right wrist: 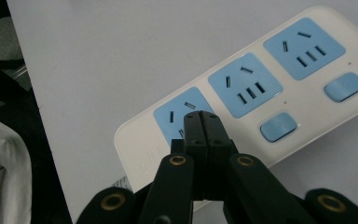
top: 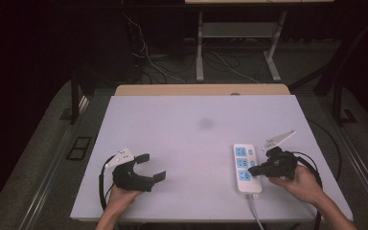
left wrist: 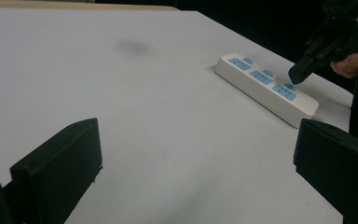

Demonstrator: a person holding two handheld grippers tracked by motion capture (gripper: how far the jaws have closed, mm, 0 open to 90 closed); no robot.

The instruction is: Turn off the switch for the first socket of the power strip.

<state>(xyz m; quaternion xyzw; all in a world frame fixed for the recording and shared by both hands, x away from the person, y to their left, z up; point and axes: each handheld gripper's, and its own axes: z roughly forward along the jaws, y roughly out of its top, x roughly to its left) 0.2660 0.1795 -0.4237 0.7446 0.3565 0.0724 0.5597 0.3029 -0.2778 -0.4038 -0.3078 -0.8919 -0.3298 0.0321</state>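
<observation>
2 grippers | left gripper (top: 151, 166) jaws spread, bare table (top: 191, 129) ahead | right gripper (top: 252, 170) jaws pressed together over power strip (top: 244, 165) near table's right edge

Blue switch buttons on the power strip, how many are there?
3 in a row beside the sockets of the power strip: far, middle, and the near one under the shut right gripper.

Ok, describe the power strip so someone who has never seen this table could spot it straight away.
Start at the white table and go to its near right part, just ahead of the person's right hand. The power strip lies flat there, under the tip of the shut right hand-held gripper. It is a white bar with three blue sockets, a blue switch beside each.
</observation>
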